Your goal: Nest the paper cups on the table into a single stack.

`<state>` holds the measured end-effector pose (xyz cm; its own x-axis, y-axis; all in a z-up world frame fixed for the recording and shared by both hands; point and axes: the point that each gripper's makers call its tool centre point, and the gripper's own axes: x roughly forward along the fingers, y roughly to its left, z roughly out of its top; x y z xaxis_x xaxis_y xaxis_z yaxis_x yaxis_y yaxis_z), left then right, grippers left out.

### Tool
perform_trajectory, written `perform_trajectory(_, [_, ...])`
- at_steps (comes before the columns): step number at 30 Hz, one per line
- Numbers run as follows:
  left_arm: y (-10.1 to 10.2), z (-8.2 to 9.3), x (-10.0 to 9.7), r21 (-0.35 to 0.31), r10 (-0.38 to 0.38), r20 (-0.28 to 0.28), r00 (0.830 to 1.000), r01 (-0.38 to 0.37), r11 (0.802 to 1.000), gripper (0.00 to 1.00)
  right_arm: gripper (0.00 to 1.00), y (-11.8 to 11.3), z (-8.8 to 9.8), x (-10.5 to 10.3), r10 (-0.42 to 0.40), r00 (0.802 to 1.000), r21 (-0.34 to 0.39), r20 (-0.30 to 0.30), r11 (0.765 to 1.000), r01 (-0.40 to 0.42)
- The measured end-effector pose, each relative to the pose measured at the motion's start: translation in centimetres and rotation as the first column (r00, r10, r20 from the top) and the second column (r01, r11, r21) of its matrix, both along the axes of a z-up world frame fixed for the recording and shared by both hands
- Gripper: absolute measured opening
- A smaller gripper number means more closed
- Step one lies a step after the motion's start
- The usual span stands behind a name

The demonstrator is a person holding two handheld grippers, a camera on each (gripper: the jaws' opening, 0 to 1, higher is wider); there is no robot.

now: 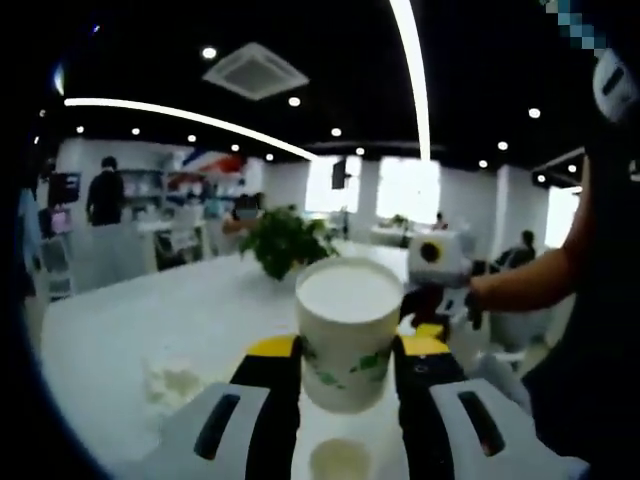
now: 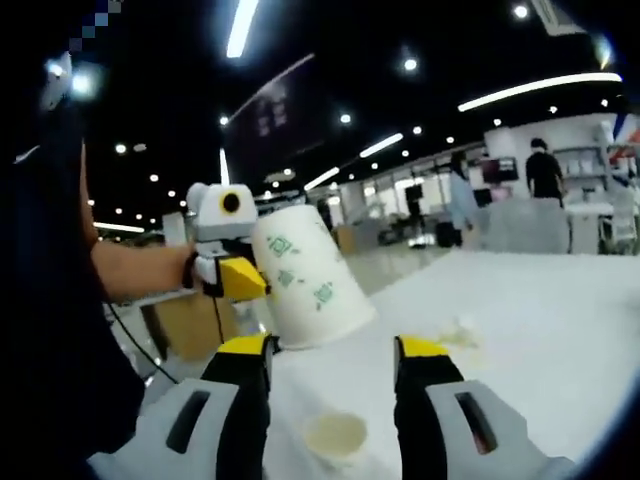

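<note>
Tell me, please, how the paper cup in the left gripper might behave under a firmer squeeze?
The paper cup looks thin-walled and empty, so it is probably light and would likely dent. Held between the left gripper jaws mid-wall, its tapered sides might let it slip.

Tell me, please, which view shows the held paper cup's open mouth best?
The left gripper view: the paper cup sits upright in the left claw, its rim and inside facing the camera. The right gripper view shows the cup from its side, mouth hidden.
</note>
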<state>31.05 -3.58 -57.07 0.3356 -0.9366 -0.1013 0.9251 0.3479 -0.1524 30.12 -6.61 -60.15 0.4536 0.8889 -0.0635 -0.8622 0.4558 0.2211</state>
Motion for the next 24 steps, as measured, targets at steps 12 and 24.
perform_trajectory(12, [1.0,1.6,-1.2,-0.125,-0.037,-0.023,0.999,0.034,0.992,0.34,0.26,1.6,3.7,-1.8,0.148,0.988,0.124,-0.034,0.982,-0.143])
perform_trajectory(24, [1.9,1.1,-2.8,-0.080,-0.109,-0.007,0.994,0.108,0.991,0.35,0.07,2.1,4.6,-3.7,0.272,0.959,0.166,-0.080,0.952,-0.256])
